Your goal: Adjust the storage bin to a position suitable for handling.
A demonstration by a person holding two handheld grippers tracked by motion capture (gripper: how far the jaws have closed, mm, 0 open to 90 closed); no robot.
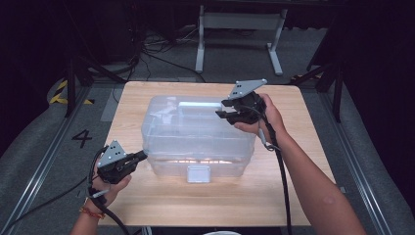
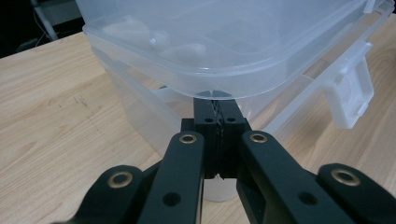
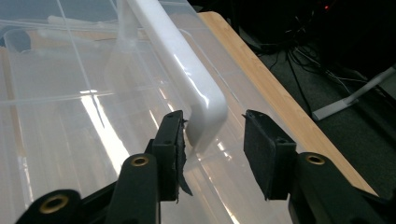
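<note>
Storage bin (image 1: 195,137) lid remains on; left gripper (image 2: 215,105) jaws closed at its rim, right gripper (image 3: 212,135) jaws part-open around white handle (image 3: 187,79)

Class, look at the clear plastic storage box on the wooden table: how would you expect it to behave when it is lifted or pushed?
The clear plastic storage box probably is light for its size: its thin see-through walls show little inside. Its glossy lid likely is slippery under jaws. The white handle looks stiff and thick, so it may bear a lift better than the thin lid rim, which might flex.
</note>
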